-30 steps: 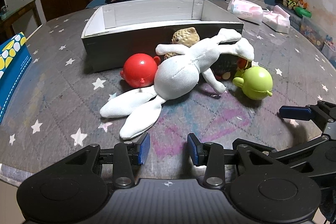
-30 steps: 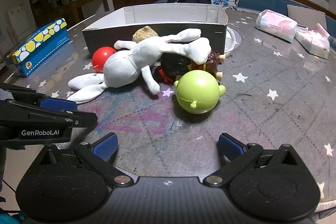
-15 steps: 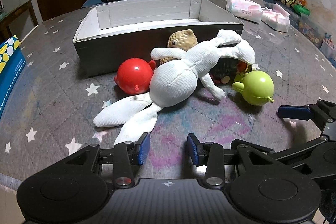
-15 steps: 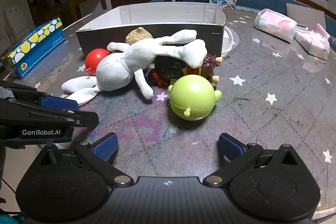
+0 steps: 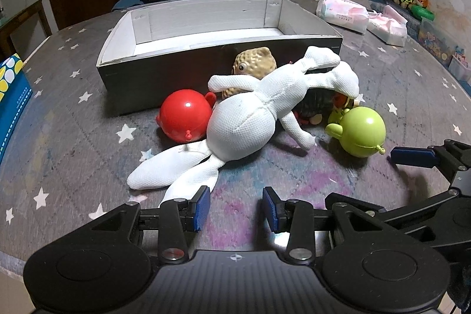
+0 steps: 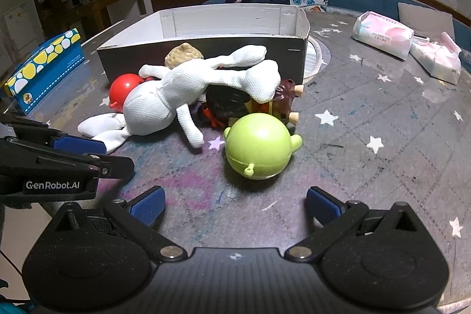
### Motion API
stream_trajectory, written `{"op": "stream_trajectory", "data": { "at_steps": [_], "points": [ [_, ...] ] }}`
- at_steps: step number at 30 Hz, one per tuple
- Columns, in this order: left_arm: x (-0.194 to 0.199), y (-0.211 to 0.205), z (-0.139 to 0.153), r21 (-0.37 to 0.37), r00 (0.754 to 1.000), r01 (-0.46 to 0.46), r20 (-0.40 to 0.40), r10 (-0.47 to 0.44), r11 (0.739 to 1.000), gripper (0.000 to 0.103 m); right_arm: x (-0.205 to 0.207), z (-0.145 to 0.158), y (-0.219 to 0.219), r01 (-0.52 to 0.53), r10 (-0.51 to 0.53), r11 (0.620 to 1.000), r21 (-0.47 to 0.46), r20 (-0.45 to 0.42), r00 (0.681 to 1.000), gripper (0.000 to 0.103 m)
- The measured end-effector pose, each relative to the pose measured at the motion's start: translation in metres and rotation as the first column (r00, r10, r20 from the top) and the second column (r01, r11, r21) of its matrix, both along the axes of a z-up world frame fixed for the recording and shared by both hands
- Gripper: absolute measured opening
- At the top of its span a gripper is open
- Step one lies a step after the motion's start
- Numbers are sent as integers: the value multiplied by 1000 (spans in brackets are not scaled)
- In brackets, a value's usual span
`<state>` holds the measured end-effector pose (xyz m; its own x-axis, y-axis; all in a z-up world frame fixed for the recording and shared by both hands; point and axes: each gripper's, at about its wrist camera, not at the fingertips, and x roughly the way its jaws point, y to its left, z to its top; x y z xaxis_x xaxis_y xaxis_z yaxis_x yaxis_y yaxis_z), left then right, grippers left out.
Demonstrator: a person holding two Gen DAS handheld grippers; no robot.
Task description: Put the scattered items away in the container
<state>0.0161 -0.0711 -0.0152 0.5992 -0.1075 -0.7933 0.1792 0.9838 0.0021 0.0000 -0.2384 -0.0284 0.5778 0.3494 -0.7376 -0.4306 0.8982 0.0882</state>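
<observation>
Both empty: left hand-held gripper (image 5: pixel 235 206) narrowly parted facing white plush rabbit (image 5: pixel 250 119), right hand-held gripper (image 6: pixel 235 203) spread wide for green ball toy (image 6: pixel 259 149), box (image 5: pixel 206 49) unfilled behind.

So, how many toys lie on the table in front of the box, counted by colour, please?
White: 1, the plush rabbit
Red: 1, the round toy
Green: 1, the round toy
Tan: 1, the bumpy toy
Brown: 1, the toy with horns
Dark: 1, half hidden under the rabbit; what it is I cannot tell
Total: 6
</observation>
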Motion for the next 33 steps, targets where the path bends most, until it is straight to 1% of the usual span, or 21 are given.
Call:
{"op": "stream_trajectory", "data": {
  "at_steps": [15,33],
  "points": [
    [10,-2,2,1,1000,-7,-4,7,1000,42,9,4,-4,7,-7,1000,6,2,1000,103],
    [11,4,6,8,1000,-2,1,2,1000,42,17,10,-4,4,-4,1000,8,17,1000,103]
  ]
}}
